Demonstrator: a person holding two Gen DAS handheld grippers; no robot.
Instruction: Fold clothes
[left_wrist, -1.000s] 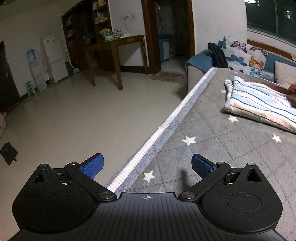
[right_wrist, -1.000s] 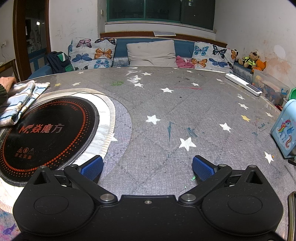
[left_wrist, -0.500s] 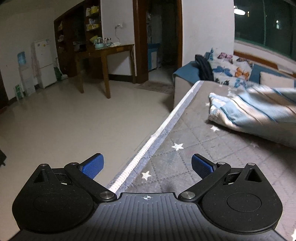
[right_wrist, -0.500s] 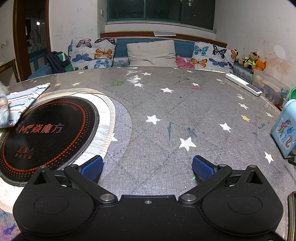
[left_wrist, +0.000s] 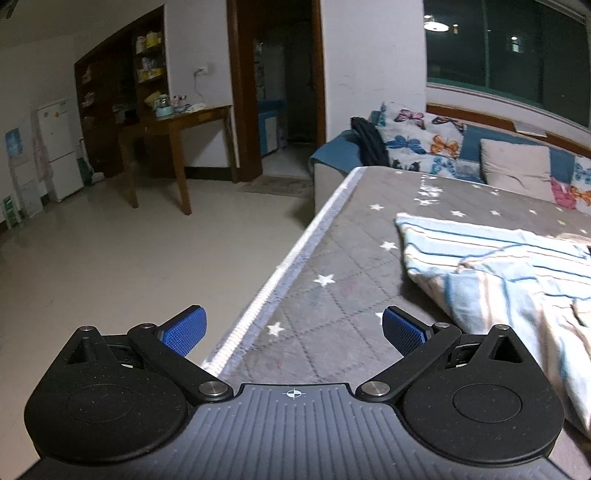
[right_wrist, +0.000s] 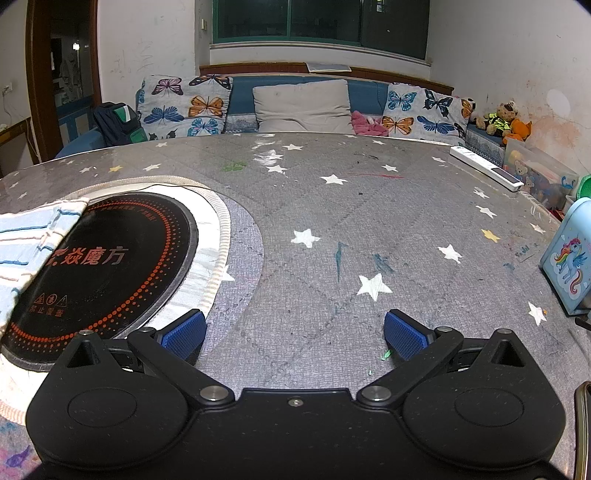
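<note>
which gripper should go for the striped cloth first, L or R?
Left, probably. The left gripper, open, has the striped cloth lying just beyond its right finger. The right gripper, also open, faces bare star-print tabletop; the cloth sits far left, overlapping the round black cooktop.

You're clearly in someone's living room: butterfly cushions (right_wrist: 184, 107) on a blue sofa (right_wrist: 240, 90), fridge (left_wrist: 59, 147), teddy bear (right_wrist: 498, 118) by the wall

White walls, tiled floor (left_wrist: 110, 258), butterfly-cushioned sofa (right_wrist: 303, 88), dark window (right_wrist: 317, 18).
</note>
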